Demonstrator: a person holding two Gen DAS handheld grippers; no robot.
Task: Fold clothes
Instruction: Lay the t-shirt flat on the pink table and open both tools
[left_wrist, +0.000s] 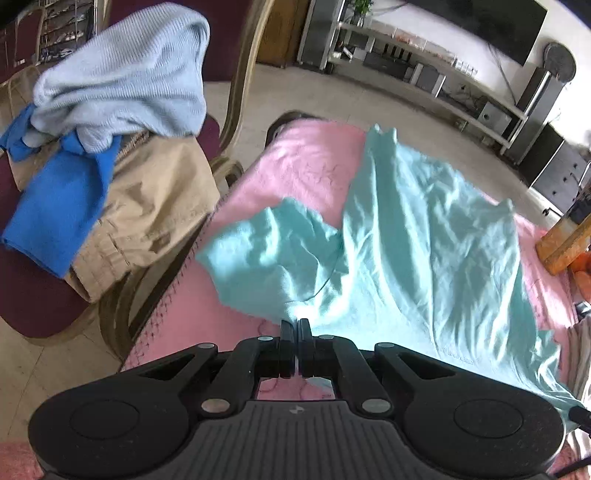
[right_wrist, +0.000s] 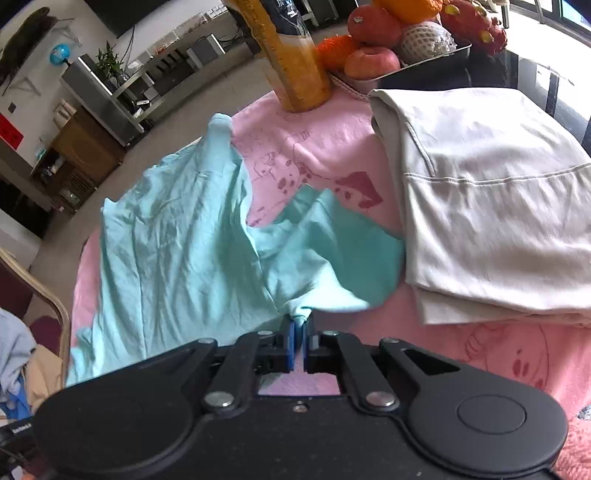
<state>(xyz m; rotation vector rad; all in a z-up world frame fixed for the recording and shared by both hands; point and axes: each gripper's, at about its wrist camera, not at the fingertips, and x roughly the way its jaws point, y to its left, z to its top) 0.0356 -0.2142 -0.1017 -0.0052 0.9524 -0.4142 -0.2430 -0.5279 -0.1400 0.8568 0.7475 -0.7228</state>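
Both tools, left tool (left_wrist: 297, 325) and right tool (right_wrist: 300, 320), are clamped on the near edge of the teal shirt (left_wrist: 406, 236), laying it out on the pink-covered worktop (left_wrist: 310, 166). Next, I judge, release and smooth it flat before folding.

Pale tiled floor (left_wrist: 325, 96) runs to a white wall (left_wrist: 561, 33) carrying a dark screen (left_wrist: 491, 26) above a long low shelf unit (left_wrist: 417, 74). A maroon chair (left_wrist: 33, 302) with a curved wooden frame stands beside the table (left_wrist: 314, 166). Daylight is bright.
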